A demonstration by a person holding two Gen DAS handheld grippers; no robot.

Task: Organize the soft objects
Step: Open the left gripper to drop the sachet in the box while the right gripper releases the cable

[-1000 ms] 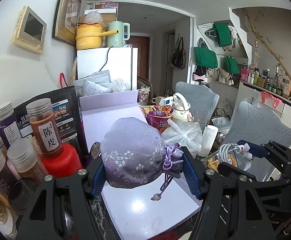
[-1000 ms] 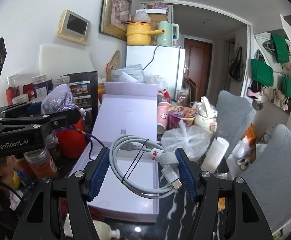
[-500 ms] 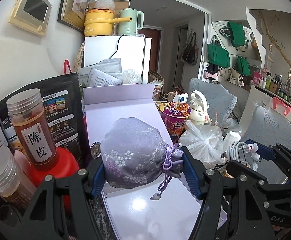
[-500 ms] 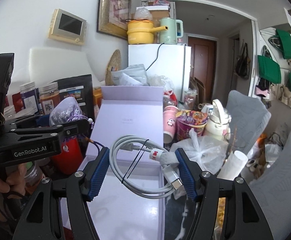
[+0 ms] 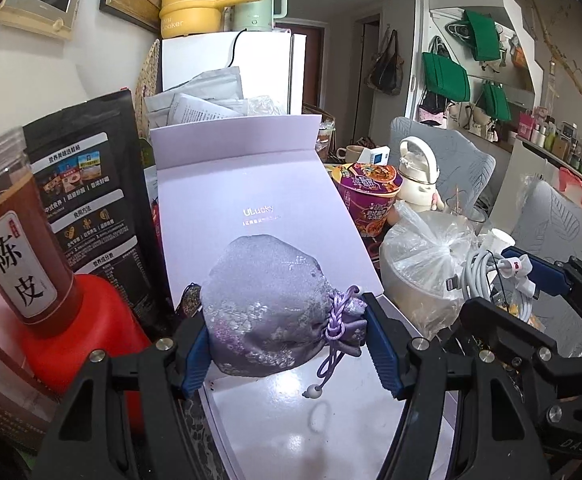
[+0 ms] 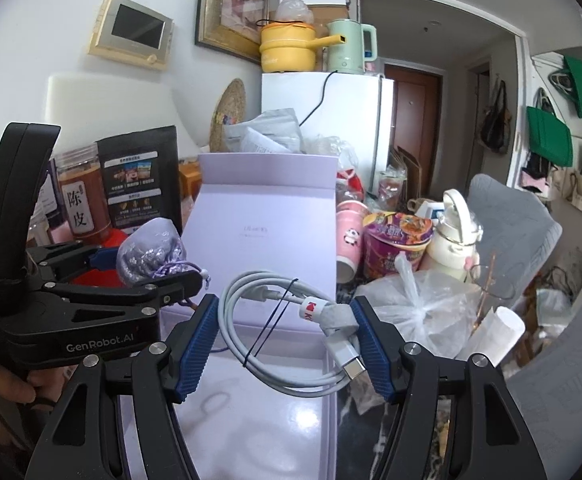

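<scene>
Lilac drawstring pouch (image 5: 269,312): clamped between the jaws of the left gripper (image 5: 287,344), above the near end of the open lavender box (image 5: 251,184). Coiled white cable (image 6: 287,328): pinched by the right gripper (image 6: 285,344), just right of the pouch, over the same box. Against a second ago, both grips unchanged; both loads now farther in over the box, the jar (image 5: 15,240) and noodle cup (image 5: 367,196) nearer.

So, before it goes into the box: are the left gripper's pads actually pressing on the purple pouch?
Touching. In the left wrist view both blue pads of the left gripper press into the sides of the purple pouch, which hangs above the lilac box.
</scene>
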